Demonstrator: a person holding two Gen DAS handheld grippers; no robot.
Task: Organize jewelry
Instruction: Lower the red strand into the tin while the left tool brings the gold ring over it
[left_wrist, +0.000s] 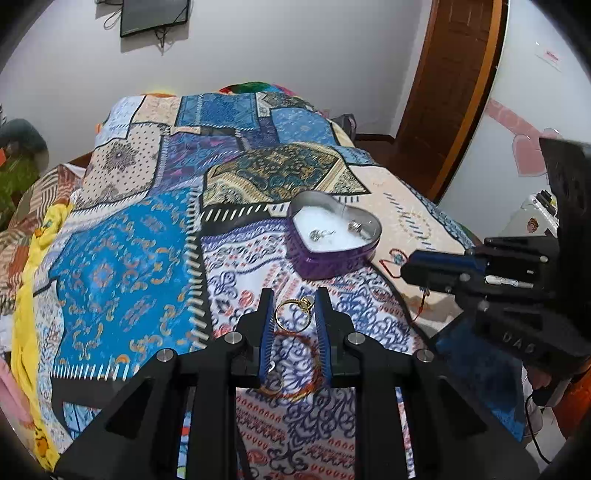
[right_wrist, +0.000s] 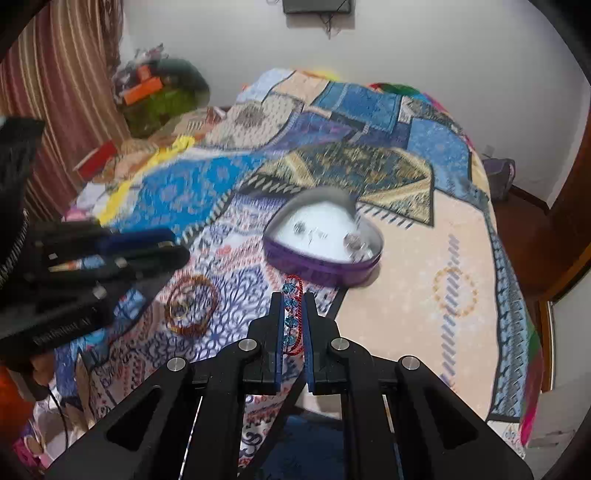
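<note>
A purple heart-shaped tin (left_wrist: 332, 260) with a white lining sits on the patterned bedspread and holds small silver pieces (left_wrist: 320, 233); it also shows in the right wrist view (right_wrist: 321, 271). My left gripper (left_wrist: 293, 301) is shut on a gold ring (left_wrist: 293, 314), held above an orange-red bangle (left_wrist: 295, 391) lying on the spread. My right gripper (right_wrist: 293, 299) is shut on a red chain with blue beads (right_wrist: 291, 314), just in front of the tin. The right gripper also shows at the right of the left wrist view (left_wrist: 410, 271).
A thin gold chain (right_wrist: 455, 291) lies in a loop on the beige patch right of the tin. The bangles (right_wrist: 192, 304) lie left of the right gripper. The bed's right edge drops to a wooden floor and door (left_wrist: 443, 92). Clutter sits at the far left (right_wrist: 159, 92).
</note>
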